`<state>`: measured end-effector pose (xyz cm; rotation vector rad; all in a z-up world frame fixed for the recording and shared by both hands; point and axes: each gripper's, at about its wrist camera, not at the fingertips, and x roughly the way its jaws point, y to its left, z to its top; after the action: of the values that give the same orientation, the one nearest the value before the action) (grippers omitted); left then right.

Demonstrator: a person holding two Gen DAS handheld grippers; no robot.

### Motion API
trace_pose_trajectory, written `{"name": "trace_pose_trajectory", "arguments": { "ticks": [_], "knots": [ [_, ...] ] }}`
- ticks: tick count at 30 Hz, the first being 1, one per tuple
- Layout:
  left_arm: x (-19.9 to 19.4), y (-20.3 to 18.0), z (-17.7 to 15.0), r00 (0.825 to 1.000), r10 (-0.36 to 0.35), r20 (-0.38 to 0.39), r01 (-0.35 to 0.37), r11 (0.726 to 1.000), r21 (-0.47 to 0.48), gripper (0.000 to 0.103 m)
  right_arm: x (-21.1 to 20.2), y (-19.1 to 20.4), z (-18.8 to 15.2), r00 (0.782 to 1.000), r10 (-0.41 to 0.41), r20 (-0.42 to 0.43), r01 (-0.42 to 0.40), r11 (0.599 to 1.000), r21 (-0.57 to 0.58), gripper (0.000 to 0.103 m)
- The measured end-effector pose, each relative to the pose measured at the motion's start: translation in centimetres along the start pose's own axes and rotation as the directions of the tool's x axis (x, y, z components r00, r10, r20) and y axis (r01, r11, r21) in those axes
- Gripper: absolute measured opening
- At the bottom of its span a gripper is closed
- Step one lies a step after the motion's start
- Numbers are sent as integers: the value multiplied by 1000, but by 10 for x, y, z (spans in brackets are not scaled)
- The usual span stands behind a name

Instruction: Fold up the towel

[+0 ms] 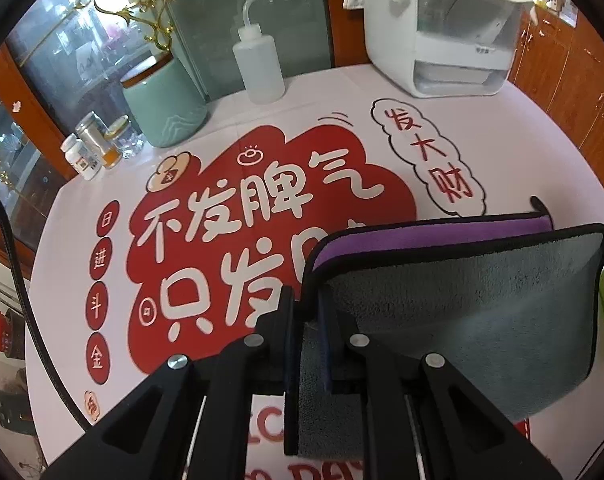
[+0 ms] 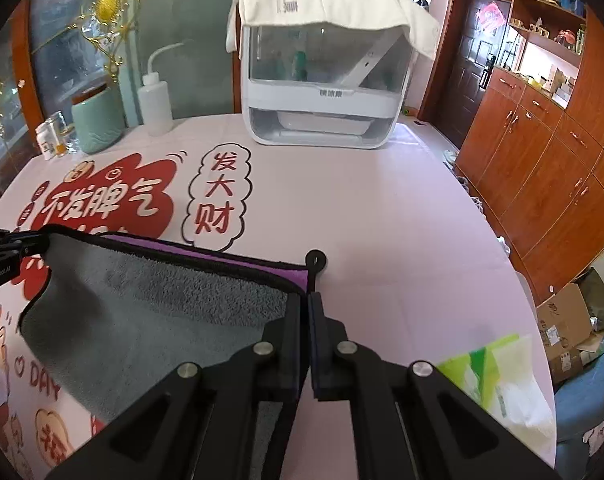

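Underneath, pink printed tablecloth (image 2: 362, 216).

My left camera looks along my jaws from low over the bench (image 1: 522, 148), facing the back wall. My right camera sits likewise, angled toward the cabinets (image 2: 542, 152). Both share the towel (image 1: 482, 300) close up, wash bottle (image 1: 258, 64) and white appliance (image 2: 322, 92).
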<state>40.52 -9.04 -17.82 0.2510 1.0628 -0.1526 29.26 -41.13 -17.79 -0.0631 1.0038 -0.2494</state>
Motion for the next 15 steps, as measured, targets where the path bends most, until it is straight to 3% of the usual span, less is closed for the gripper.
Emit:
{"name": "trace_pose_trajectory", "arguments": {
  "ticks": [15],
  "knots": [
    [56,-6,20,998,9,-58,-11,999,-36,9,56,4,7,997,-27,-76,28,999,16,3]
  ]
}}
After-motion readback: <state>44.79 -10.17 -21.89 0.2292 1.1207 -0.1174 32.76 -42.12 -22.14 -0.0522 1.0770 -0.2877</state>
